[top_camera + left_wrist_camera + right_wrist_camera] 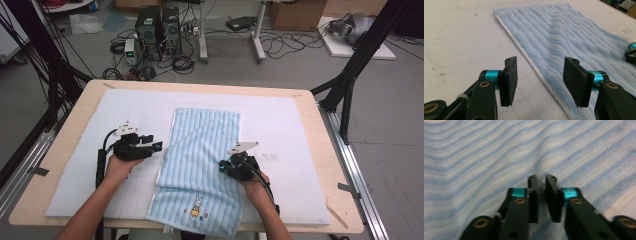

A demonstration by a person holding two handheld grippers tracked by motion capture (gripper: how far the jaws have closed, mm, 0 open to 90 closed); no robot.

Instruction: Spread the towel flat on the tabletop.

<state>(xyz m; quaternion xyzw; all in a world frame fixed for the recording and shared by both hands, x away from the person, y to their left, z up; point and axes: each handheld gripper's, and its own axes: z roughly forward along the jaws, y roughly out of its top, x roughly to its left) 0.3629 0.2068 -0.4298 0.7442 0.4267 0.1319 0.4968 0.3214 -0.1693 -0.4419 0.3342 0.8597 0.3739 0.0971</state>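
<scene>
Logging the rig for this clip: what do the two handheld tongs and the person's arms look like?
Both tongs, left and right, have black bodies, teal collars behind flat black rectangular pads, and brass-coloured pivot screws. Each carries a grey three-cornered plate on top and trails a black cable. The forearms are bare, with no sleeves in view.

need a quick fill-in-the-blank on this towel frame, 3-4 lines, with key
1. The towel is light ____ with ribbed stripes.
2. The left hand-held gripper has its jaws ____, next to the towel's edge.
3. The right hand-held gripper points at the towel with its jaws nearly ____.
4. The small embroidered figure near the towel's front end is a ____.

Missing words: blue; open; shut; rabbit
</scene>
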